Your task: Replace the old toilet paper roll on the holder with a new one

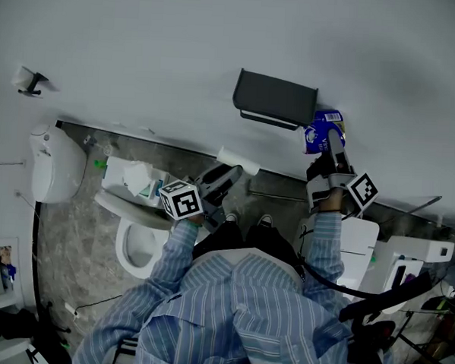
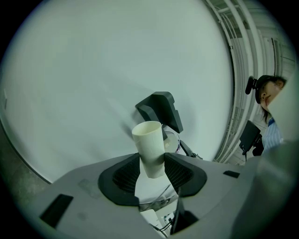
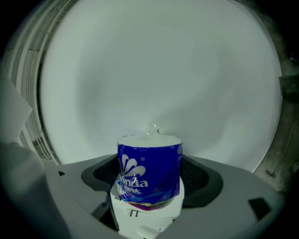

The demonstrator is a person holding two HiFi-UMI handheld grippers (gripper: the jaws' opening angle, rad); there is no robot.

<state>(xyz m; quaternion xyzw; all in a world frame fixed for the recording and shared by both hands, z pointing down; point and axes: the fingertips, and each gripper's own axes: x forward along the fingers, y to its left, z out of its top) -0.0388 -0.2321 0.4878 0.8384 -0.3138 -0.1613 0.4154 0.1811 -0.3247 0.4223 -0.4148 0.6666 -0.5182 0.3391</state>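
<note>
The pale wall (image 1: 143, 51) fills most of the head view, w/ the toilet (image 1: 137, 245) low on the left. Its bowl looks empty. A white box (image 1: 114, 171) just beside the bowl has crumpled pale stuff in it, but what it is can't be made out.

The dark holder (image 1: 276, 98) sits on the wall, hood on top w/ a lighter bar under it. No roll shows on it.

The new roll (image 1: 321, 133) is in its blue wrapper, just beside the holder's right end and slightly lower. The right gripper (image 1: 332, 145) is clamped on it, pads pressing both sides (image 3: 148, 170). So the holder lies up and to the left of the roll, and the right gripper is by far the nearer one. The roll's long axis seems to run along the jaws toward the wall, while the bar runs along the wall. Prob. the roll needs turning before it can go on.

The left gripper (image 1: 229, 171) is lower and well apart from the holder, jaws closed on the bare cardboard tube (image 2: 149, 144). The tube stands tilted, open end up.
</note>
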